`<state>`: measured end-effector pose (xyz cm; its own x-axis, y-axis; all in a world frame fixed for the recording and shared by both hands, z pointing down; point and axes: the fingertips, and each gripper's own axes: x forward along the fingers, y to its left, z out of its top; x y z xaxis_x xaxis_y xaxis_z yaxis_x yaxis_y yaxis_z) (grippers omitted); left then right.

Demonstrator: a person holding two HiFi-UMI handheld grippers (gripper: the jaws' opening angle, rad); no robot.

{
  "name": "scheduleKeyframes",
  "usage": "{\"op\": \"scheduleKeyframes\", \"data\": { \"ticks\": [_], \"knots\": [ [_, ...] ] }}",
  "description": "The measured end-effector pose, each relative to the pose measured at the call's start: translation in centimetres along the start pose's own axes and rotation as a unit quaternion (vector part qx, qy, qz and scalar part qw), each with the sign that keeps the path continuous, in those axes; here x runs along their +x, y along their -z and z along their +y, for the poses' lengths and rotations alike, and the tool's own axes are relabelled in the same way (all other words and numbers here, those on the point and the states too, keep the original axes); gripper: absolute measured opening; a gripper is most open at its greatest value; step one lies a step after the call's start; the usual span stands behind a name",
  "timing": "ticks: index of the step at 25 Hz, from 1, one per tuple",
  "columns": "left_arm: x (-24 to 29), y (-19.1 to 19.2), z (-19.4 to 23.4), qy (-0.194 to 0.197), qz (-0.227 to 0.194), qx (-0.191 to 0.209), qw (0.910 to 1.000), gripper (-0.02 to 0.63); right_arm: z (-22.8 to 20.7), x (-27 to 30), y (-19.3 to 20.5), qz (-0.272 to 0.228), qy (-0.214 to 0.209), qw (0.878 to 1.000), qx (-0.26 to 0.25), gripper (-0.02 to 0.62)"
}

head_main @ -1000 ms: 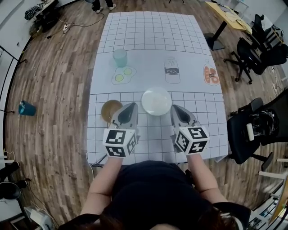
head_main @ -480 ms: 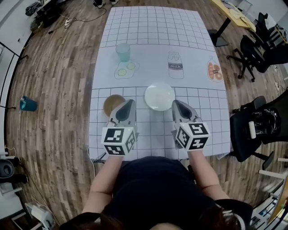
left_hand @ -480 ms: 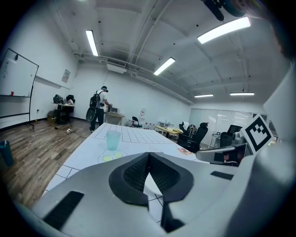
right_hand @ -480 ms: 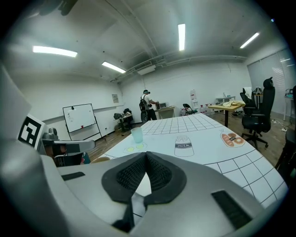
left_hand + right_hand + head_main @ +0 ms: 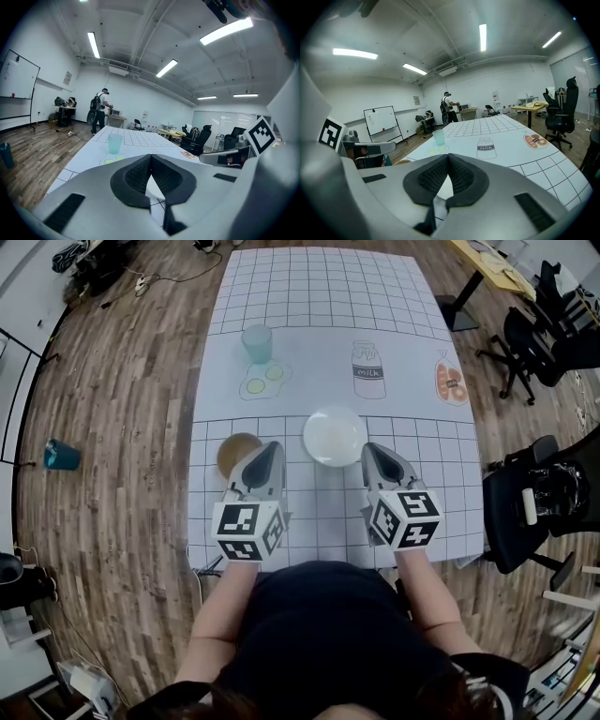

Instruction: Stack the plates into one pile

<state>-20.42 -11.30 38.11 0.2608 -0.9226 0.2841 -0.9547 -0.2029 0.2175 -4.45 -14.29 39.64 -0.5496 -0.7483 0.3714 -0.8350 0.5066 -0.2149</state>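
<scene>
Both tongs are pinched shut and empty. The left gripper (image 5: 269, 452) hangs just right of the brown plate (image 5: 234, 454), possibly brushing it, though that's hard to call from above. The white plate (image 5: 333, 435) lies apart, between it and the right gripper (image 5: 372, 452). The danger is that shut jaws shove a plate across the gridded mat (image 5: 309, 296), or a thin rim slips out.
</scene>
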Motion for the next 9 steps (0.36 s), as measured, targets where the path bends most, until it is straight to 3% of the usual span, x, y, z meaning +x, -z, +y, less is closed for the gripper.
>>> {"op": "scheduleKeyframes", "data": {
  "ticks": [9],
  "knots": [
    [0.33, 0.03, -0.28, 0.006, 0.004, 0.000, 1.0000, 0.028, -0.07, 0.18, -0.19, 0.002, -0.001, 1.000, -0.004, 0.017]
  ]
}}
